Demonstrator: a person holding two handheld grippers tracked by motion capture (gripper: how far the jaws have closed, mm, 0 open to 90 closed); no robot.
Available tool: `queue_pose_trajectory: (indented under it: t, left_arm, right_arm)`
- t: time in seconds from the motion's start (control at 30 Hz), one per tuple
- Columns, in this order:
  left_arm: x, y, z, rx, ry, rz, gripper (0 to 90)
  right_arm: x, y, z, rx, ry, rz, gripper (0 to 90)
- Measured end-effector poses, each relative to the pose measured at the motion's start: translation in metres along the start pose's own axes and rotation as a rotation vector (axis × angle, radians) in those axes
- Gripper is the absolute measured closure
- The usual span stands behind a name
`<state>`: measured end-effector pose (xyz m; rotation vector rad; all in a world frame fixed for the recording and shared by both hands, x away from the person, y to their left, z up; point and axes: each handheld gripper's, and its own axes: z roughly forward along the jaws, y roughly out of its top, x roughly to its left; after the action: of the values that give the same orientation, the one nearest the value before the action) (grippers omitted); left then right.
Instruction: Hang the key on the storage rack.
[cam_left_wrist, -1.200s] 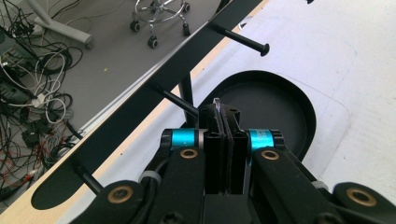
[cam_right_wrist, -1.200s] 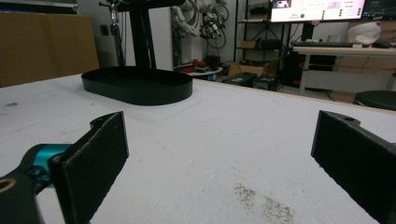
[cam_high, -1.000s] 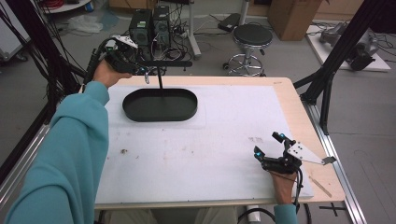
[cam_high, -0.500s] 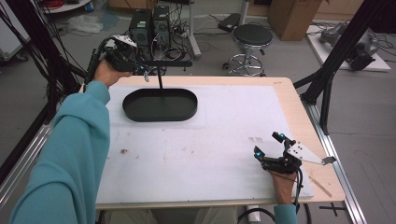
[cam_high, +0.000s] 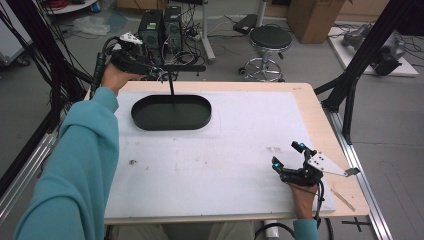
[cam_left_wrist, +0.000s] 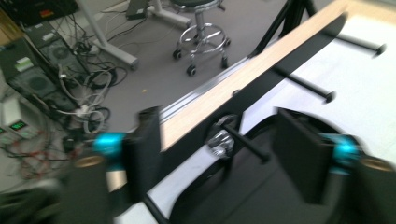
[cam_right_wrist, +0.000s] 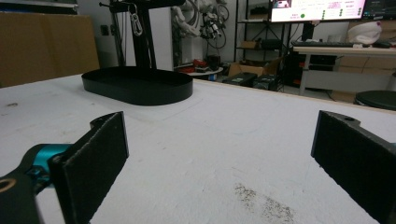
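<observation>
A black stand (cam_high: 172, 107) with an oval tray base, an upright post and a horizontal top bar sits on the white table (cam_high: 240, 150) toward eleven o'clock, near the far edge. The left gripper (cam_high: 150, 67) is raised at the left end of the top bar (cam_high: 185, 68); in the left gripper view its jaws stand wide apart on either side of the blurred bar (cam_left_wrist: 261, 84), touching nothing that can be made out. At about four o'clock the right gripper (cam_high: 286, 159) rests low on the table, well apart from the stand, jaws spread wide and empty over the bare surface. A round stool (cam_high: 267, 42) stands on the floor beyond the table at twelve o'clock.
</observation>
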<state>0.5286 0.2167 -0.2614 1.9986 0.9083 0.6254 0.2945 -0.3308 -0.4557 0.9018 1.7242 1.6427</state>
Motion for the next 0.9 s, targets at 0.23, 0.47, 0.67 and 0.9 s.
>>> queue_pose_trajectory:
  t: [0.23, 0.47, 0.67, 0.9]
  left_arm:
    - [-0.012, -0.008, -0.025, -0.155, -0.159, -0.052, 1.7]
    - [-0.032, -0.036, -0.055, -0.235, -0.203, -0.004, 1.7]
    - [-0.045, -0.082, -0.070, -0.328, -0.227, 0.030, 1.7]
    - [-0.071, -0.135, -0.088, -0.404, -0.239, 0.012, 1.7]
  right_arm:
    - [0.000, 0.000, 0.000, -0.001, -0.003, -0.013, 3.3]
    - [0.000, 0.000, 0.000, 0.002, -0.005, -0.011, 3.3]
    - [0.000, 0.000, 0.000, 0.005, 0.000, 0.002, 3.3]
    - [0.000, 0.000, 0.000, 0.001, -0.003, -0.005, 3.3]
